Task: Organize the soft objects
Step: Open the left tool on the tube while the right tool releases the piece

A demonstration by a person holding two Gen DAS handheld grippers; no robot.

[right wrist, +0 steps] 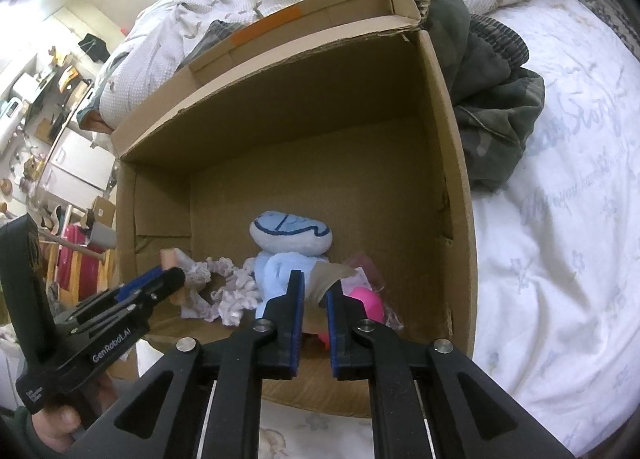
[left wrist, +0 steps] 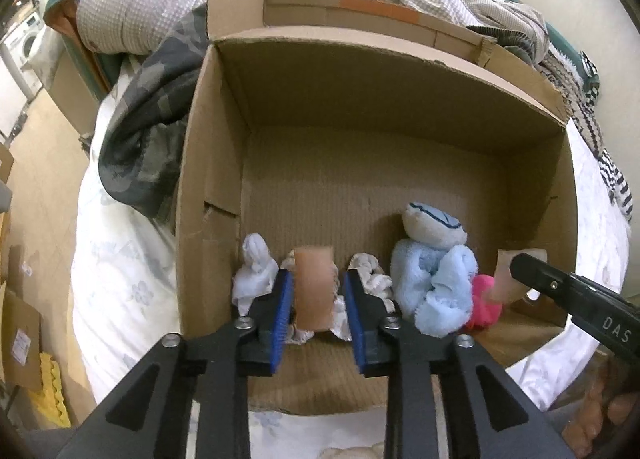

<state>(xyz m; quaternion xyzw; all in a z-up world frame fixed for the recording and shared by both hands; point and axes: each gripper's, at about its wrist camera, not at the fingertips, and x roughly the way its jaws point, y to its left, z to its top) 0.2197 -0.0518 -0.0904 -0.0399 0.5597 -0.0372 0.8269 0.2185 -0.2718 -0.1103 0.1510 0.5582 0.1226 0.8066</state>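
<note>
Inside the cardboard box, the left claw stands parted around a tan pad, perhaps barely touching; the right claw clamps a beige scrap.

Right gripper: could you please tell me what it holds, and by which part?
The right gripper is shut on a tan piece, pinching it by its lower end.

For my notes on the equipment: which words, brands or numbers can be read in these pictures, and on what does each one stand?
"GenRobot.AI": on the left gripper, seen from the right wrist.
"DAS": on the right gripper, cut off at the picture's edge.
Small white label low on the left gripper's handle: too small to read.
Script printed on the bedsheet: too faint to read.
</note>
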